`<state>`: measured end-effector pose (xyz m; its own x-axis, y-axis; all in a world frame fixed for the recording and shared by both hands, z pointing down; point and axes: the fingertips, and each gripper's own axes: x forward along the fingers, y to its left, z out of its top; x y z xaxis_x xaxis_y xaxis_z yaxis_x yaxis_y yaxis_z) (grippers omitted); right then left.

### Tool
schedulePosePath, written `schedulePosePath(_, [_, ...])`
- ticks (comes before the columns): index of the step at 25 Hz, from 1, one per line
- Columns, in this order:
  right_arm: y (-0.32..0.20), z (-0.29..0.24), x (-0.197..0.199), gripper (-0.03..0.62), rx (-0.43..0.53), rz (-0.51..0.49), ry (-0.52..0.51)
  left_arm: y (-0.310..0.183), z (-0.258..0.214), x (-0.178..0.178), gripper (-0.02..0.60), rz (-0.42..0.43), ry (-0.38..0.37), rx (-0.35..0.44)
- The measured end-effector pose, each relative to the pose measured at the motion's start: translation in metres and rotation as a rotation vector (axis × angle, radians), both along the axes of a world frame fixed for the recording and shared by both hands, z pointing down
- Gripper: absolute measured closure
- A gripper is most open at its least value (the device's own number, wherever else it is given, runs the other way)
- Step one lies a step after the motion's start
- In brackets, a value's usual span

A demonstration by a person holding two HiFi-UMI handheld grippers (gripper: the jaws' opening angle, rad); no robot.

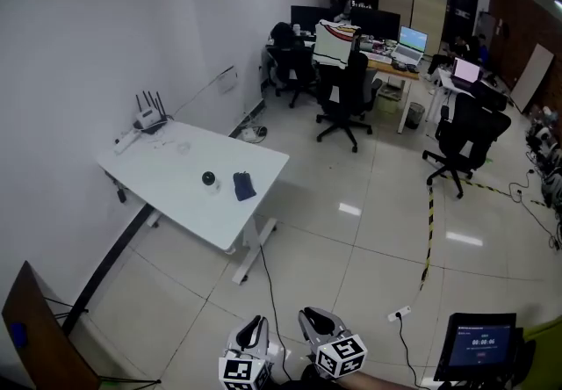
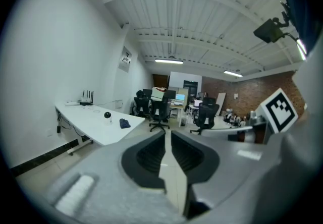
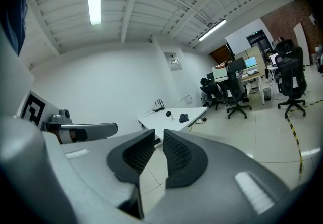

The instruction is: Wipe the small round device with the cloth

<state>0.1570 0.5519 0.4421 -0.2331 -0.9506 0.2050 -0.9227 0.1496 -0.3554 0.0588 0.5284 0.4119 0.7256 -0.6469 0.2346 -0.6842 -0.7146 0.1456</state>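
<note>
Both grippers low at bottom centre of head view, over tiled floor [image 1: 369, 230], well apart from the work.

- Left gripper [image 1: 255, 325]: jaws released, only a slim gap between the pads, nothing in it.
- Right gripper [image 1: 314, 319]: jaws released, narrow gap, floor showing through, nothing held.
- White table [image 1: 167, 170] left of centre, against the wall.
- Small round device [image 1: 208, 177], dark, stands near the table's middle.
- Cloth [image 1: 244, 185], dark blue, bunched, lies just right of the device, apart from it.
- Router [image 1: 150, 116] with antennas on the table's far upper-left corner.
</note>
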Motion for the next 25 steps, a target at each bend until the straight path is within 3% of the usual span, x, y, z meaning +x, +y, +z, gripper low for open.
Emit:
schedulePosePath(4, [-0.02, 0.009, -0.029, 0.537, -0.008, 0.012, 0.028, -0.02, 0.01, -0.031, 0.543, 0.009, 0.021, 0.002])
schedulePosePath(11, [-0.054, -0.015, -0.042, 0.531, 0.013, 0.059, 0.073, -0.056, 0.002, -0.049, 0.54, 0.037, 0.083, 0.067])
schedulePosePath(15, [-0.061, -0.03, -0.049, 0.53, 0.0, 0.08, 0.085, -0.065, -0.015, -0.06, 0.535, 0.035, 0.106, 0.053])
schedulePosePath(19, [-0.085, -0.026, -0.075, 0.528, -0.017, 0.075, 0.093, -0.09, -0.003, -0.09, 0.535, 0.007, 0.103, 0.032])
schedulePosePath(25, [-0.105, -0.009, -0.084, 0.525, -0.044, 0.047, 0.086, -0.108, 0.015, -0.096, 0.534, -0.013, 0.089, -0.002])
